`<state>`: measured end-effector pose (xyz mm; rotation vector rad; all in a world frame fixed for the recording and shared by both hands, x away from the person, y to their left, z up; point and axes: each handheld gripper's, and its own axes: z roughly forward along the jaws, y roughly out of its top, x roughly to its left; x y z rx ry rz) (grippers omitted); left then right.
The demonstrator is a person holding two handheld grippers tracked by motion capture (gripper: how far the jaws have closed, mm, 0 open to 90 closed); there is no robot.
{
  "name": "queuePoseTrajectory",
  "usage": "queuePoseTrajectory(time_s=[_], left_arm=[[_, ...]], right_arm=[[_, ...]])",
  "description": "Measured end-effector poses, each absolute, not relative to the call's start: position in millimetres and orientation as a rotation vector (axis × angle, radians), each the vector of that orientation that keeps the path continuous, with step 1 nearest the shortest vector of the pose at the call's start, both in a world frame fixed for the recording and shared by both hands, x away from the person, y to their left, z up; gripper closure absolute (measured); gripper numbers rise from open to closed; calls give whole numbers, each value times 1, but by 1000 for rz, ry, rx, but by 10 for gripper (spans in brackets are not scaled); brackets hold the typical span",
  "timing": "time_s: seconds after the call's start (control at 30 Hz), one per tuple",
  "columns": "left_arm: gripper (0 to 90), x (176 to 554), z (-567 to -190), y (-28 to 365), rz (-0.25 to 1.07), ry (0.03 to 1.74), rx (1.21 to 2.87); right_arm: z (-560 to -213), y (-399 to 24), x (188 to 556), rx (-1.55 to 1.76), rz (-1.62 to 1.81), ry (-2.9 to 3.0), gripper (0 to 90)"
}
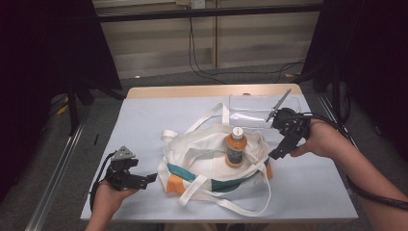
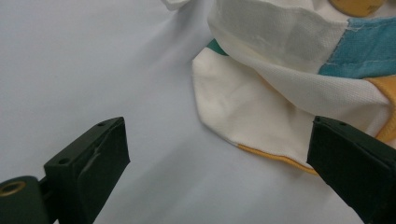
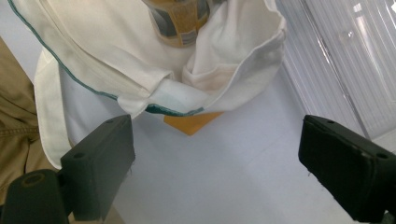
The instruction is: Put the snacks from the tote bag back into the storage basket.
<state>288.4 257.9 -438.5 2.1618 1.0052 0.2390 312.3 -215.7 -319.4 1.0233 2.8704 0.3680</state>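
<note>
Both tongs stand wide open and hold nothing. The left tongs (image 1: 146,179) hover low over the table (image 1: 144,120), just beside the left corner of the cloth bag (image 1: 202,159), jaws pointing at it. The right tongs (image 1: 278,150) hang just off the bag's right rim, tilted downward, wrist bent. An orange bottle (image 1: 235,147) stands upright inside the bag; its base is hidden by cloth. A clear tray (image 1: 250,107) lies behind.
</note>
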Motion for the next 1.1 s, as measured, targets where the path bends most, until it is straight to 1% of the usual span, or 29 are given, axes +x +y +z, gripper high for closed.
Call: queuePoseTrajectory(time_s=[0.03,0.67,0.87,1.1], left_arm=[[53,288,-439,257,256,1008,2157],[53,288,-439,257,245,1002,2171],[53,288,-440,256,229,1016,2152],[53,288,-440,256,245,1011,2155]], right_arm=[[-319,-215,313,1003,370,2873,103],[-317,-189,324,952,318,2903,103],[-317,-178,327,917,302,2913,104],[-317,-169,330,898,299,2923,104]])
